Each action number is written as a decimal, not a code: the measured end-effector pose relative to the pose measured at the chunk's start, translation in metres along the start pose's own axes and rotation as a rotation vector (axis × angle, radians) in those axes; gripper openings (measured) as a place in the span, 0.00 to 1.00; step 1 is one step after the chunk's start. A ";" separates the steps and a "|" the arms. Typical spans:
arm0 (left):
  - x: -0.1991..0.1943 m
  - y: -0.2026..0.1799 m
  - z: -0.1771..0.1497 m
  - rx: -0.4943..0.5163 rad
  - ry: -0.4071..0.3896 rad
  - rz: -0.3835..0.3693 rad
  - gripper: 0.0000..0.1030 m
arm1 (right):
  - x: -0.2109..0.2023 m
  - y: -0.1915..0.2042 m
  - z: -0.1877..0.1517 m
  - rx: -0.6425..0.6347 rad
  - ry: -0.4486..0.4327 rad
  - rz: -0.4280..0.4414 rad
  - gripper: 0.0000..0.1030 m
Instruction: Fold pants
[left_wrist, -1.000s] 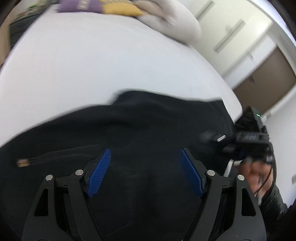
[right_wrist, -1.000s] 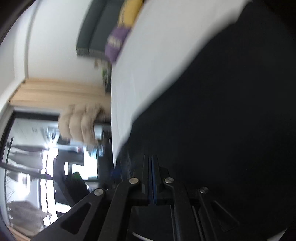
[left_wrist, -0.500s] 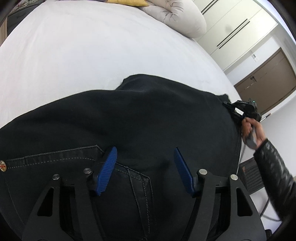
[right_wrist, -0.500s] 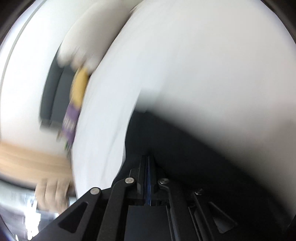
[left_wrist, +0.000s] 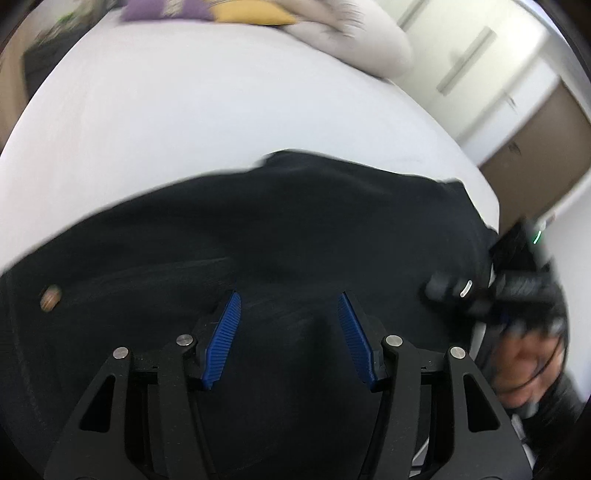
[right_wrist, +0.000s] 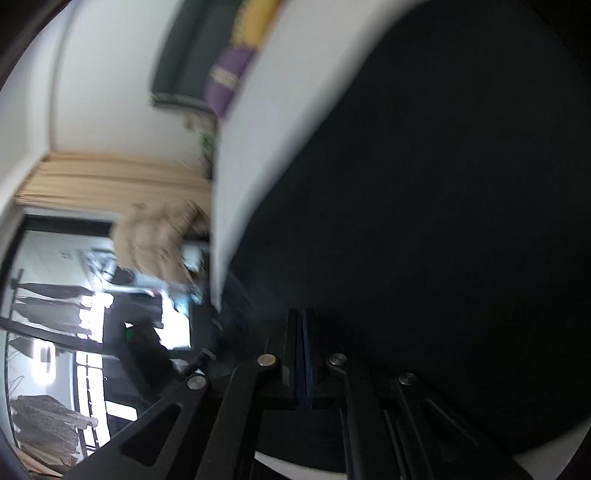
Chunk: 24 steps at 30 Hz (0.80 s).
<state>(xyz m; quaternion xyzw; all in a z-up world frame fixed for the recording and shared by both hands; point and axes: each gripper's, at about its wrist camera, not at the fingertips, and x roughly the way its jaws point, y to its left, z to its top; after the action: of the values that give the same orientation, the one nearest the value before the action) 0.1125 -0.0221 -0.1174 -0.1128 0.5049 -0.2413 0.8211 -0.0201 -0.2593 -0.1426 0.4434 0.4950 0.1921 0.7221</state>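
Meanwhile left claw (left_wrist: 288, 325) gapes over pants (left_wrist: 295, 229); right claw (right_wrist: 303, 332) pinches them.

Bright, even daylight; both fisheye views are motion-blurred, curved and darkened at the edges.

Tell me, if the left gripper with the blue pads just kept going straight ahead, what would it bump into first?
Most likely the black denim pants spread on the white bed. The left gripper hangs open right over the fabric, pointing across it. Depth is hard to judge, so it may skim the cloth before touching.
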 end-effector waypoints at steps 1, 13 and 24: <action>-0.008 0.015 -0.005 -0.034 -0.009 -0.031 0.52 | 0.002 -0.001 0.006 -0.017 -0.016 0.015 0.00; -0.064 0.096 -0.025 -0.043 -0.093 -0.111 0.49 | -0.141 -0.093 0.087 0.213 -0.492 -0.118 0.00; -0.103 0.083 -0.007 -0.120 -0.207 -0.025 0.70 | -0.266 -0.083 0.022 0.253 -0.785 -0.198 0.69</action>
<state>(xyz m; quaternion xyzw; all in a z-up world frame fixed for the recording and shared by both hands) 0.0914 0.1020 -0.0761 -0.1925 0.4294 -0.2077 0.8576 -0.1303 -0.5045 -0.0642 0.5184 0.2422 -0.1241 0.8107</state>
